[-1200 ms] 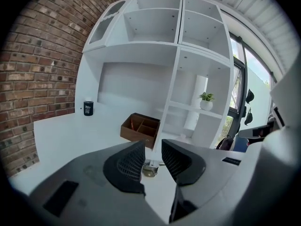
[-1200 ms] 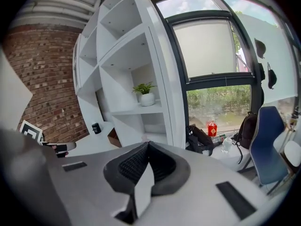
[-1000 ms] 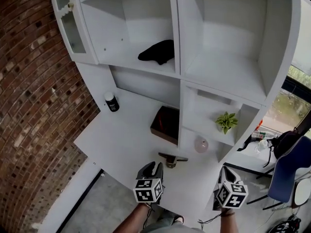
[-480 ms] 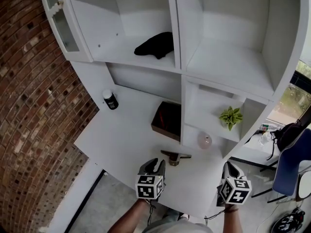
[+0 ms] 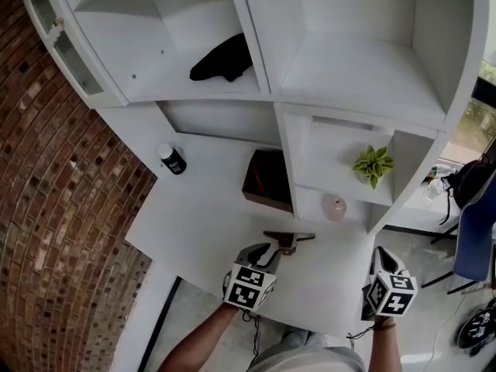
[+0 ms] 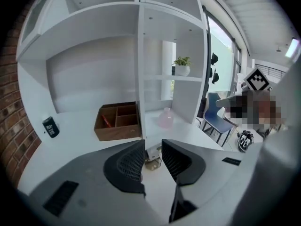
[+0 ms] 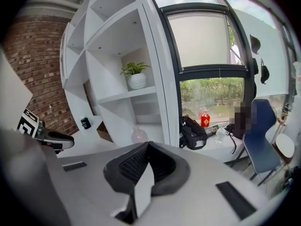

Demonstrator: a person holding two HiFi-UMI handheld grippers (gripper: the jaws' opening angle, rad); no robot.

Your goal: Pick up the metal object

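Near the front edge of the tabletop (image 5: 194,219), about midway along: metal object (image 5: 288,240), lying flat. Just short of it, left gripper (image 5: 266,253), jaws apart, clamped on nothing, with the metal object framed in the gap past the tips. Over the front right corner, right gripper (image 5: 382,256), jaws together and empty. Farther back, wooden box (image 5: 267,180) against the shelf divider; black can (image 5: 172,160) toward the back left corner.
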